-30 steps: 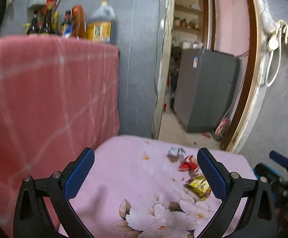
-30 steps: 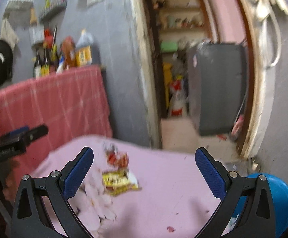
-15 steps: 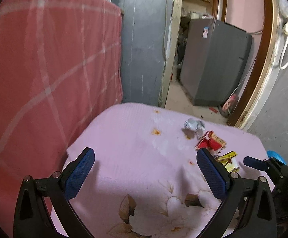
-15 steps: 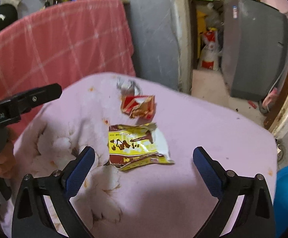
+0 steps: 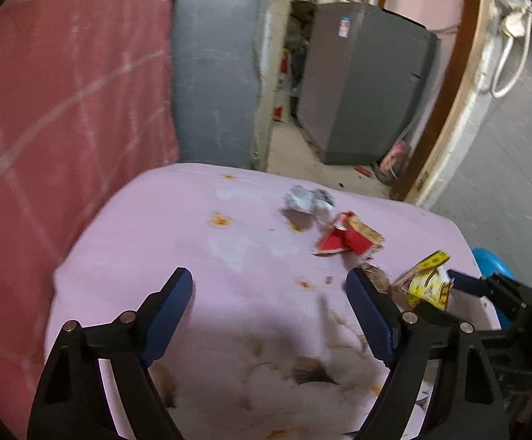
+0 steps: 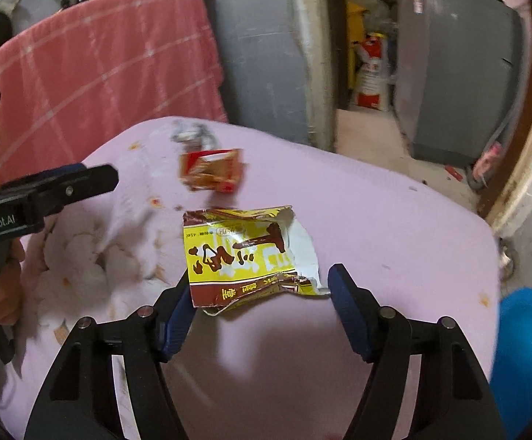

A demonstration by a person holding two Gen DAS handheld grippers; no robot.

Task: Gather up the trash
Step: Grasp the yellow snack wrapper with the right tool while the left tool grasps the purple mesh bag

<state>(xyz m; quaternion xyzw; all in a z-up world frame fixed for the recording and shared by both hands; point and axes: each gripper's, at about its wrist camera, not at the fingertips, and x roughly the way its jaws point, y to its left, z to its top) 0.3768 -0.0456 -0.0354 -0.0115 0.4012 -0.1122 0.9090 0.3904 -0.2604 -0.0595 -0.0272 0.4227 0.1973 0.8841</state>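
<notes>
Three pieces of trash lie on a pink flowered tablecloth [image 6: 394, 227]. A yellow and brown snack wrapper [image 6: 245, 253] lies between the fingers of my open right gripper [image 6: 258, 293], its near edge at the fingertips. A red wrapper [image 6: 212, 170] lies beyond it, and a crumpled silver scrap [image 6: 192, 134] farther still. In the left wrist view my left gripper [image 5: 269, 289] is open and empty over the cloth, with the red wrapper [image 5: 346, 238], the silver scrap [image 5: 308, 200] and the yellow wrapper [image 5: 425, 282] to its right.
A red checked cloth [image 5: 64, 110] hangs at the left. A blue bin [image 6: 526, 359] stands at the table's right side. A grey cabinet [image 5: 364, 80] stands beyond a doorway. The left gripper shows at the left edge of the right wrist view [image 6: 46, 190].
Both grippers have tilted down and moved in over the table. The right gripper has come up to the yellow wrapper, which now lies between its fingers. Both gaps look narrower.
</notes>
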